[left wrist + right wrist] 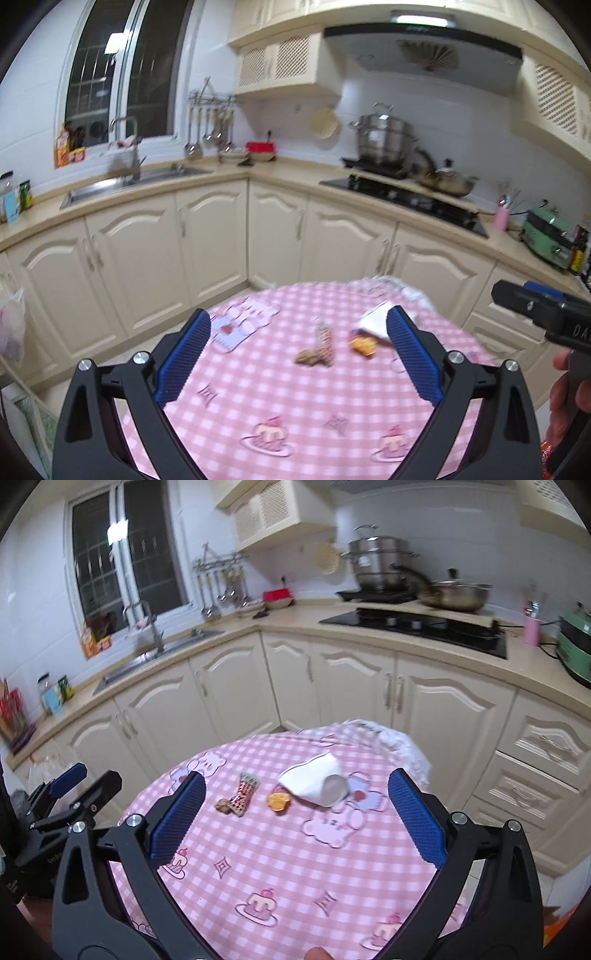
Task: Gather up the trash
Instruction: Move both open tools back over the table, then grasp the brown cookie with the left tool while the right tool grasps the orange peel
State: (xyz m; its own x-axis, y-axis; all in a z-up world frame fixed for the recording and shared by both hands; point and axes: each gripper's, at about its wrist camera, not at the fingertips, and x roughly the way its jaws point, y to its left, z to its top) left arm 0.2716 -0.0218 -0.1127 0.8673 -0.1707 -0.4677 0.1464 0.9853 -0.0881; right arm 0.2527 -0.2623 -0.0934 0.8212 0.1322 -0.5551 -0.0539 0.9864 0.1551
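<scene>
Four scraps on checked tablecloth (280, 878): crushed paper cup (317, 781), orange wrapper (279, 800), patterned wrapper (243, 794), brown crumb (222, 806). Right gripper (295, 816) and left gripper (299, 354) both spread wide, empty; best lowered squarely astride one piece.

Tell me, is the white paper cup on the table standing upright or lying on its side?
Lying on its side. In the right wrist view the white paper cup rests lengthwise on the checked tablecloth, its round base facing the camera.
</scene>
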